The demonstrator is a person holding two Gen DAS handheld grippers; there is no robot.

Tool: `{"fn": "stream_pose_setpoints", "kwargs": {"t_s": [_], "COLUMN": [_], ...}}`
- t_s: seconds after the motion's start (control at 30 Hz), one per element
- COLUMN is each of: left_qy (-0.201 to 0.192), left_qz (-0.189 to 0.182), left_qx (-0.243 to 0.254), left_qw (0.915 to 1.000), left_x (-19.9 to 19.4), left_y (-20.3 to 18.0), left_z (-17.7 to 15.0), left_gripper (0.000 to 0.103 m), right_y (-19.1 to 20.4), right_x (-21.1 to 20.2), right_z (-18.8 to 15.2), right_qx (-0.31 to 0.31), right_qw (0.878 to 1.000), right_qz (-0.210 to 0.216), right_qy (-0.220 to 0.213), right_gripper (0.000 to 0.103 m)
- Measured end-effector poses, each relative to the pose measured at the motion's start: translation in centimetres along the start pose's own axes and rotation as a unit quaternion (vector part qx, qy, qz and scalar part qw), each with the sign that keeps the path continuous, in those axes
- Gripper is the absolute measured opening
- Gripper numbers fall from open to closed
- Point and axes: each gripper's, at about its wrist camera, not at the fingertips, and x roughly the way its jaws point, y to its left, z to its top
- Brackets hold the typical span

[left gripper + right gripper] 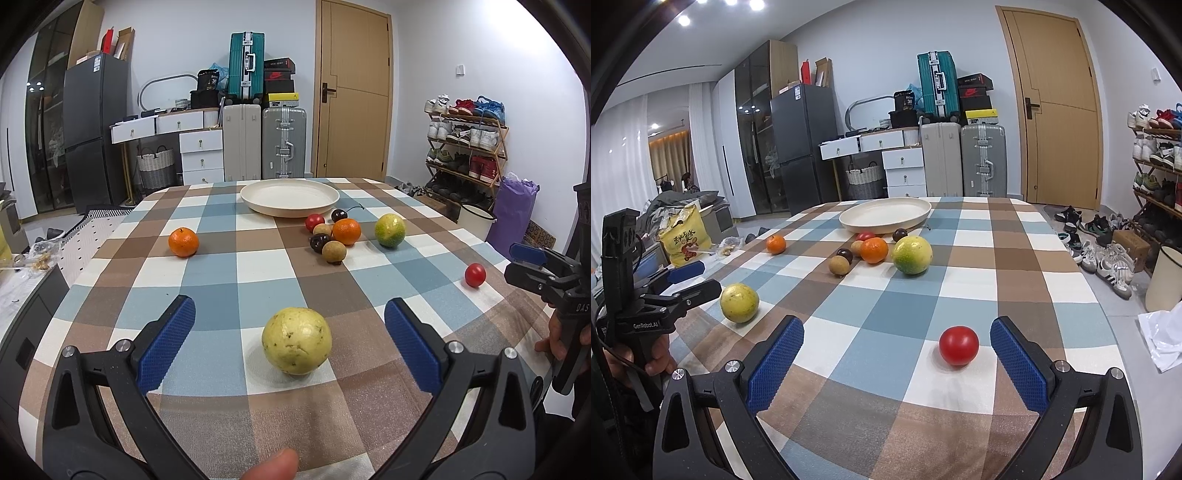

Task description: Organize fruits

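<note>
I am working in a lived-in home, at what looks like a dining table [258, 266] covered in a checked blue, brown and white cloth. Ahead of me at twelve o'clock, suitcases [264, 142] are standing against the wall, with a teal one [246, 62] and shoe boxes [279, 75] stacked above. At eleven o'clock I am seeing a white chest of drawers [201, 155], a woven basket [155, 166] and a dark fridge [94, 129]. A wooden door [352, 88] is closing off one o'clock, and a rack of sneakers [465, 147] is filling two o'clock. Curtains [624, 162] are hanging at nine o'clock in the right wrist view.
</note>
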Motion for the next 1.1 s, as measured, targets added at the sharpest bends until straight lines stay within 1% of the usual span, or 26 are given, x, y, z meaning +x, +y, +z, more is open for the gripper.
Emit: {"fn": "stream_pose_setpoints", "kwargs": {"t_s": [0.93,1.1], "left_qy": [0.000,0.000], "left_qz": [0.000,0.000], "left_qx": [0.000,0.000], "left_qw": [1.0000,1.0000], "left_x": [-0.02,0.00], "left_y": [-0.04,0.01], "left_z": [-0.06,-0.04], "left_gripper": [0.102,0.102], "right_y": [-0.09,-0.12], "right_x": [0.15,0.39], "right_z": [-0.03,0.02], "right_qx": [0.000,0.000], "right_qw": [1.000,1.000], "right_qz": [-0.006,-0.008], "right_qy": [0.005,0.013], "right_gripper": [0.103,0.103]}}
